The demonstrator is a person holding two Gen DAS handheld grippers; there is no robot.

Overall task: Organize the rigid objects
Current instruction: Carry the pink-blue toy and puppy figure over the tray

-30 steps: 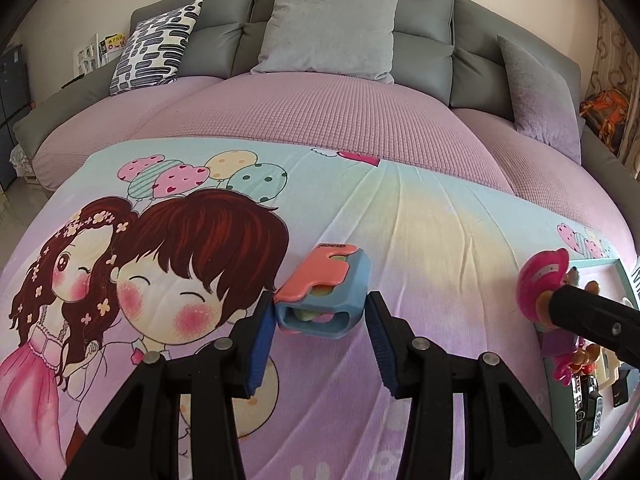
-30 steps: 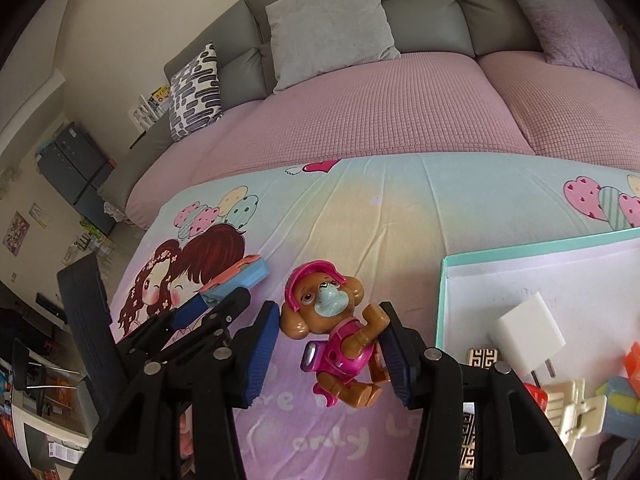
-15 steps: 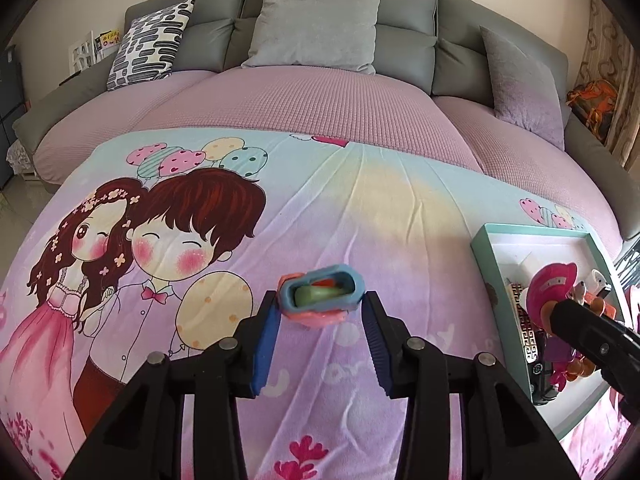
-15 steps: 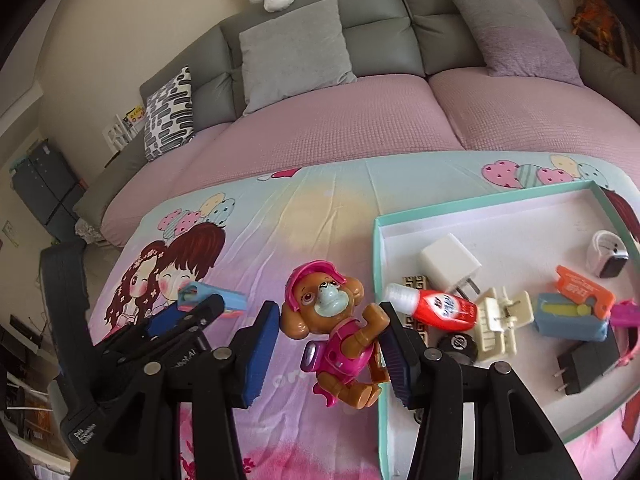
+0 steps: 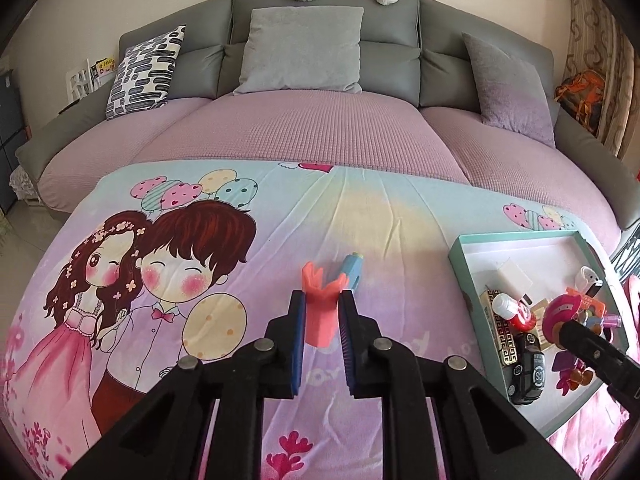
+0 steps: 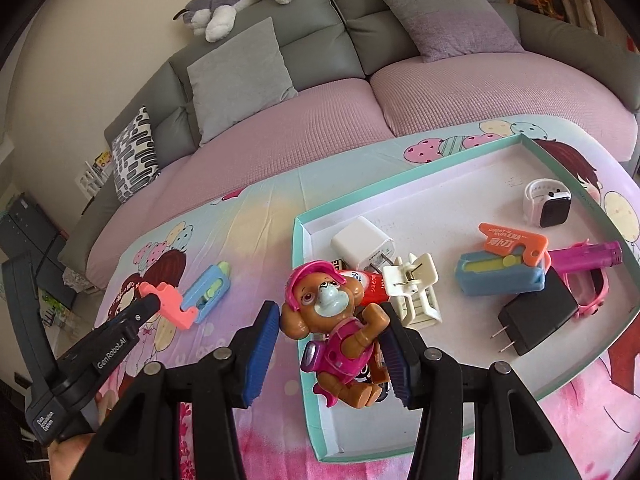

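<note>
My left gripper (image 5: pixel 322 316) is shut on the pink handle of a pink-and-blue cutter (image 5: pixel 320 308). The cutter's blue body (image 5: pixel 353 270) sticks out past the tips, over the cartoon blanket. In the right wrist view the same left gripper (image 6: pixel 160 302) and cutter (image 6: pixel 206 292) are at the left. My right gripper (image 6: pixel 332 320) is shut on a brown puppy toy (image 6: pixel 320 300) with a pink helmet. It holds the toy above the near left corner of the teal-rimmed tray (image 6: pixel 298 264).
In the tray lie a white charger (image 6: pixel 362 246), a white clip (image 6: pixel 416 292), an orange-and-blue cutter (image 6: pixel 504 264), a black plug (image 6: pixel 536 312), a white watch (image 6: pixel 548 200) and a magenta lighter (image 6: pixel 588 256). Grey sofa cushions stand behind the pink seat.
The left jaws have shut on the cutter's pink handle, and the cutter has turned end-on. The right gripper has carried the puppy toy rightward from over the blanket to over the tray.
</note>
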